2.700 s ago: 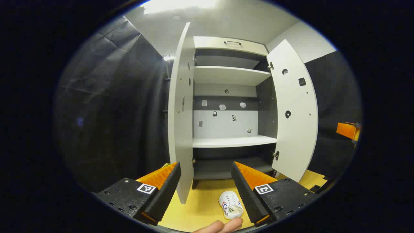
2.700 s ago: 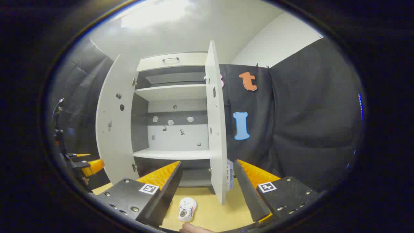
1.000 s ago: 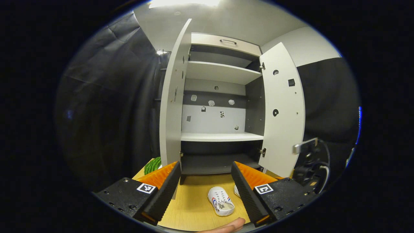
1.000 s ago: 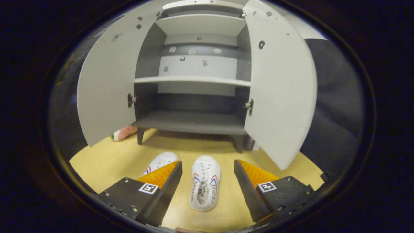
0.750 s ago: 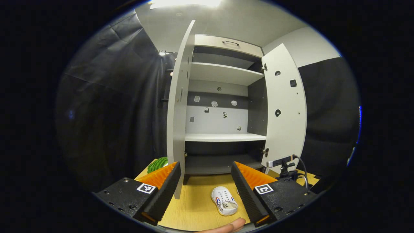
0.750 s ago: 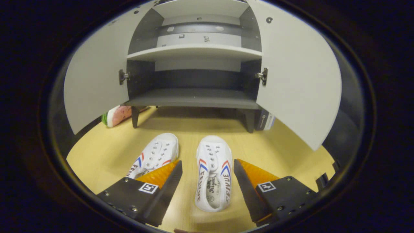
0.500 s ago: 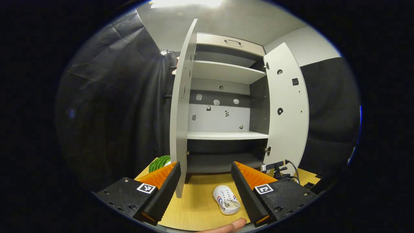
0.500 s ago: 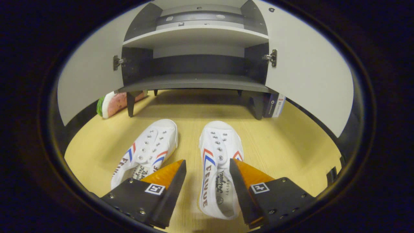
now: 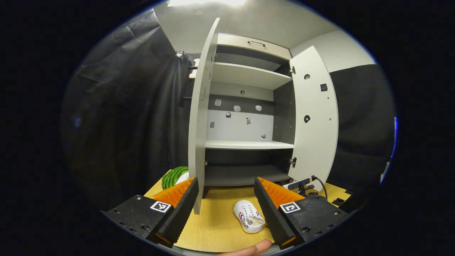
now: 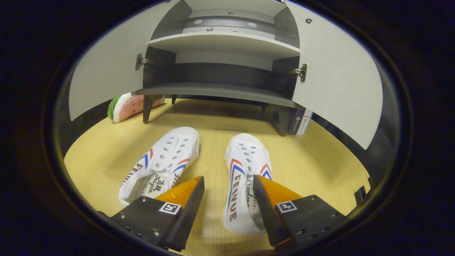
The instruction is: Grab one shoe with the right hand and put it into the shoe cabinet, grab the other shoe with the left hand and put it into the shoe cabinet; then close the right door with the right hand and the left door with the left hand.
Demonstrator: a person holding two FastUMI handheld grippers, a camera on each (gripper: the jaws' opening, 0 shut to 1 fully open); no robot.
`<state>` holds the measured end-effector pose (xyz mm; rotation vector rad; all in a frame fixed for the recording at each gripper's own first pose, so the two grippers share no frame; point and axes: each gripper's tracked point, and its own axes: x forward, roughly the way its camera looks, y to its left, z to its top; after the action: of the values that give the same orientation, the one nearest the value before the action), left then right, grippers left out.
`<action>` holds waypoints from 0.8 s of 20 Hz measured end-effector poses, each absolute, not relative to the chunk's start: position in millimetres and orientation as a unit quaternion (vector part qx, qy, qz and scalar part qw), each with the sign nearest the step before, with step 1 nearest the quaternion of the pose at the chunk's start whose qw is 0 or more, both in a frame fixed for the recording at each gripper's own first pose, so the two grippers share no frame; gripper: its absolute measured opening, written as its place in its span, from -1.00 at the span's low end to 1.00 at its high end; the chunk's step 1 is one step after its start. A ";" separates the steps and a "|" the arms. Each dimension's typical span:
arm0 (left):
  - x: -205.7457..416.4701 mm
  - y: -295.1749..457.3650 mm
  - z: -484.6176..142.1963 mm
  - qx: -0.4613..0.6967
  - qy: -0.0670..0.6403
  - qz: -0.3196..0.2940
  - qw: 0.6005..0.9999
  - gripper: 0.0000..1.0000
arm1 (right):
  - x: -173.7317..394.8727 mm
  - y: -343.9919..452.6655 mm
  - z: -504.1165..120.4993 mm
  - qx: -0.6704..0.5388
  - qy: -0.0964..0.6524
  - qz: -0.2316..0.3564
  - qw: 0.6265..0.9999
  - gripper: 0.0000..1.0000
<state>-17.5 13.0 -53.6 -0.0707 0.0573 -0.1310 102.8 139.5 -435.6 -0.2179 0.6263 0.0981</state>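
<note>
- Right gripper (image 10: pixel 227 199) fingers are spread wide, low over the right shoe (image 10: pixel 245 177), not squeezing it.
- Left gripper (image 9: pixel 225 206) is open too, holding nothing.
- Other shoe (image 10: pixel 160 165) sits beside it on the tabletop (image 10: pixel 312 163).
- Shoe cabinet (image 10: pixel 217 90) is just beyond, both doors open.

Two shoes seen in right gripper view: left shoe (image 10: pixel 161 161) and right shoe (image 10: pixel 245 177), both white canvas, red and blue side stripes, dark lettering. Floor (image 10: pixel 320 160) shown as yellow wood grain. Cabinet doors (image 10: pixel 337 78) light grey; interior walls (image 9: pixel 282 117) dark grey, shelf (image 9: pixel 245 144) white. At centre left, watermelon-slice object (image 10: pixel 122 106): green rind, pink flesh.
</note>
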 end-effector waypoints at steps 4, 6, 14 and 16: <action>-18.7 21.5 -58.0 -0.040 0.030 -0.065 0.997 0.91 | 117.9 127.9 -440.0 -0.046 0.314 0.015 0.948 0.29; -17.9 24.5 -61.8 -0.043 0.036 -0.062 0.997 0.91 | 127.7 126.6 -440.6 0.011 0.312 0.005 0.950 -0.41; -19.7 5.2 -76.2 -0.041 0.059 -0.087 0.994 0.90 | 132.1 139.5 -442.5 0.029 0.311 0.051 0.949 -0.97; -20.1 -1.2 -78.5 -0.039 0.051 -0.092 0.994 0.90 | 128.5 137.2 -432.6 0.062 0.291 0.062 0.953 -0.98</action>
<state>-20.1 -1.2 -78.5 -0.0789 0.1029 -0.1840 128.5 137.2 -432.6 0.1260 0.5917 0.1269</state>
